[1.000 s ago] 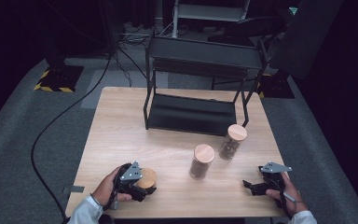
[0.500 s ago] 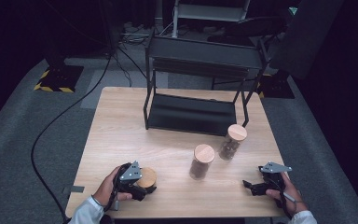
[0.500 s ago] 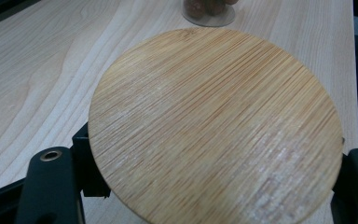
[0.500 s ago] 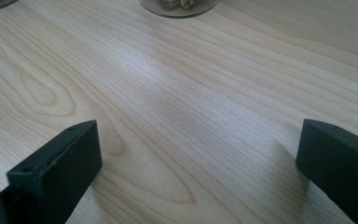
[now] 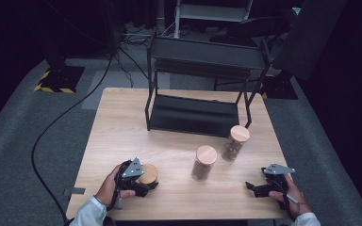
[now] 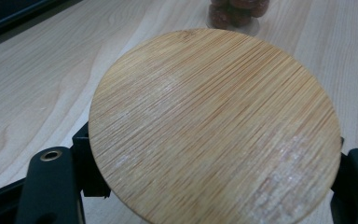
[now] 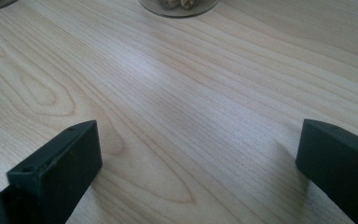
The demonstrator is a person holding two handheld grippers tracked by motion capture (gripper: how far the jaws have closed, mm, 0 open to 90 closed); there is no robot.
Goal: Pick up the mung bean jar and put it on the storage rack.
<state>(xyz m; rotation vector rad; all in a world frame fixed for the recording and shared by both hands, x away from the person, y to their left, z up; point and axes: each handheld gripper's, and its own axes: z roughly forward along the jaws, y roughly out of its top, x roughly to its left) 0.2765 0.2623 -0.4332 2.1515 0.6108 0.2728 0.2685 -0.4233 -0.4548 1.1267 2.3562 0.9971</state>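
Note:
A round bamboo lid (image 5: 148,173) sits at the table's near left, and my left gripper (image 5: 145,182) is shut on it. In the left gripper view the lid (image 6: 214,126) covers the space between the two black jaws, which press on its left and right edges; whatever is under the lid is hidden. Near the table's front right my right gripper (image 5: 250,187) rests low and open. Its jaws stand wide apart over bare wood in the right gripper view (image 7: 200,163).
Two upright glass jars with bamboo lids stand mid-table, one (image 5: 205,163) nearer and one (image 5: 235,142) to its right. A black two-level metal rack (image 5: 195,115) stands at the back of the wooden table (image 5: 122,127). A cable runs over the grey floor on the left.

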